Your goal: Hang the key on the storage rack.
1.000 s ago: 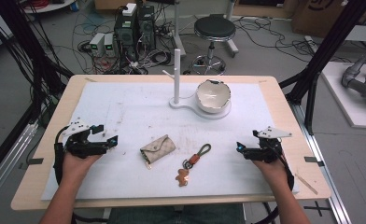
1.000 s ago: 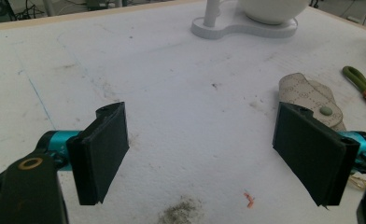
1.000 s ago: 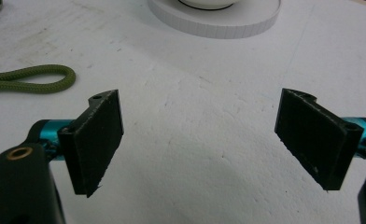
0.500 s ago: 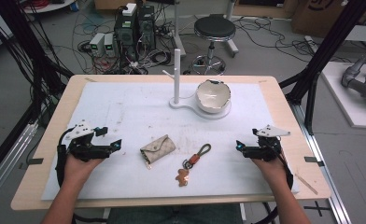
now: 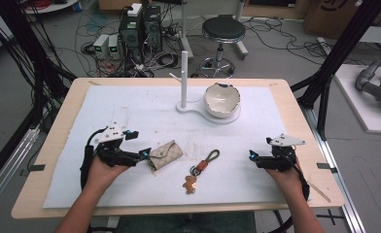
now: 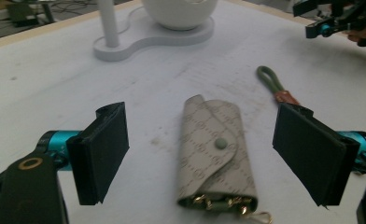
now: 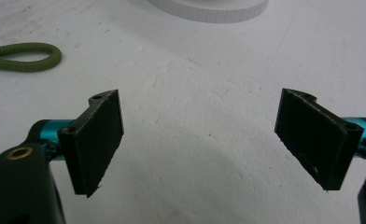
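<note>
Beige key pouch (image 6: 217, 154) lies mid-frame between the wide-open left gripper (image 6: 209, 154); closing off-centre could shove it away (right gripper (image 7: 209, 144) also gapes, empty).

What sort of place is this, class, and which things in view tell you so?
Probably a robotics lab: a work table inside a black frame, computer boxes and tangled cables on the floor, and a robot arm lying nearby.
</note>
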`<state>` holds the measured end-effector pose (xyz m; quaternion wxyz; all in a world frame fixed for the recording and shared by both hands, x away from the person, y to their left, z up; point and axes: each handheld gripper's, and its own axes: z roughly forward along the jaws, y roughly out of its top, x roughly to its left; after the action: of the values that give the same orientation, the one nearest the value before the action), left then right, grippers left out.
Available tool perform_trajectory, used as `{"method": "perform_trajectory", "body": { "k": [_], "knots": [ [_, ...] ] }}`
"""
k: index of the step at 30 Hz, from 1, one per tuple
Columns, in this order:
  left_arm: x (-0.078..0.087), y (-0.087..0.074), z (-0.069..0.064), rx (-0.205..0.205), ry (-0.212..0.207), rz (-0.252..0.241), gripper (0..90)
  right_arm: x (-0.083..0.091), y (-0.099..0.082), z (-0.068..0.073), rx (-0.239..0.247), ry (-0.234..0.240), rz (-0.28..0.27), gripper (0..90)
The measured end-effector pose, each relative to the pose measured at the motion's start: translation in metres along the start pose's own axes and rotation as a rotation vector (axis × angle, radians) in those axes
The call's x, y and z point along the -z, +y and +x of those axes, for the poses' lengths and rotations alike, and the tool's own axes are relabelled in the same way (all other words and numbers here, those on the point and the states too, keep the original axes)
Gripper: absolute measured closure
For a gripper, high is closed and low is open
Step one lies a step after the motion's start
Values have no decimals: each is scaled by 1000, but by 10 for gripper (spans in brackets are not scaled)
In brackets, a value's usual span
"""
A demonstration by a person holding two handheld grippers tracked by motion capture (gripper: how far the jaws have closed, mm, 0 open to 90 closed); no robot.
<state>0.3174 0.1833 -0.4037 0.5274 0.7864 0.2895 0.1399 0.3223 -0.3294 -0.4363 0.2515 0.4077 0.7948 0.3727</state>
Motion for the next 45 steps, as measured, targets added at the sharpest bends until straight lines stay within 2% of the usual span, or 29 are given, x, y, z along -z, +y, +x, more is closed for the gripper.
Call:
{"method": "perform_trajectory", "body": {
  "k": [1, 2, 4, 6, 10, 13, 18, 19, 23, 27, 31, 33, 35, 36, 41, 45],
  "knots": [
    [0, 0, 0, 0, 0, 0, 183, 1, -1, 1, -6, -2, 5, 155],
    [-8, 4, -5, -13, -24, 10, 183, 2, -2, 0, -1, -3, 6, 155],
    [-12, 5, -8, -17, -34, 15, 183, 3, -3, 0, -1, -6, 8, 156],
    [-25, 9, -15, -24, -65, 32, 183, 7, -7, -1, 1, -12, 15, 155],
    [-37, 11, -22, -40, -86, 60, 183, 12, -11, -3, -8, -24, 14, 155],
    [-55, 15, -34, -60, -119, 84, 183, 17, -15, -5, -16, -37, 16, 155],
    [-71, 19, -46, -81, -153, 104, 183, 22, -18, -6, -27, -49, 14, 155],
    [-79, 20, -51, -86, -162, 112, 183, 25, -20, -6, -26, -54, 11, 155],
    [-91, 21, -59, -102, -174, 135, 183, 28, -23, -8, -28, -60, 11, 155],
    [-113, 21, -73, -127, -191, 175, 183, 32, -26, -8, -39, -67, 14, 155],
    [-125, 20, -82, -137, -189, 206, 183, 33, -26, -8, -36, -69, 10, 156],
    [-136, 18, -89, -154, -190, 242, 183, 33, -26, -8, -37, -67, 13, 155],
    [-139, 16, -91, -150, -188, 257, 183, 33, -26, -7, -40, -68, 12, 156],
    [-144, 14, -93, -146, -183, 280, 183, 33, -26, -7, -37, -68, 11, 156],
    [-151, 11, -97, -126, -164, 299, 183, 34, -26, -6, -31, -69, 8, 155],
    [-157, 9, -99, -146, -147, 318, 207, 34, -26, -6, -30, -70, 9, 156]
  ]
}}
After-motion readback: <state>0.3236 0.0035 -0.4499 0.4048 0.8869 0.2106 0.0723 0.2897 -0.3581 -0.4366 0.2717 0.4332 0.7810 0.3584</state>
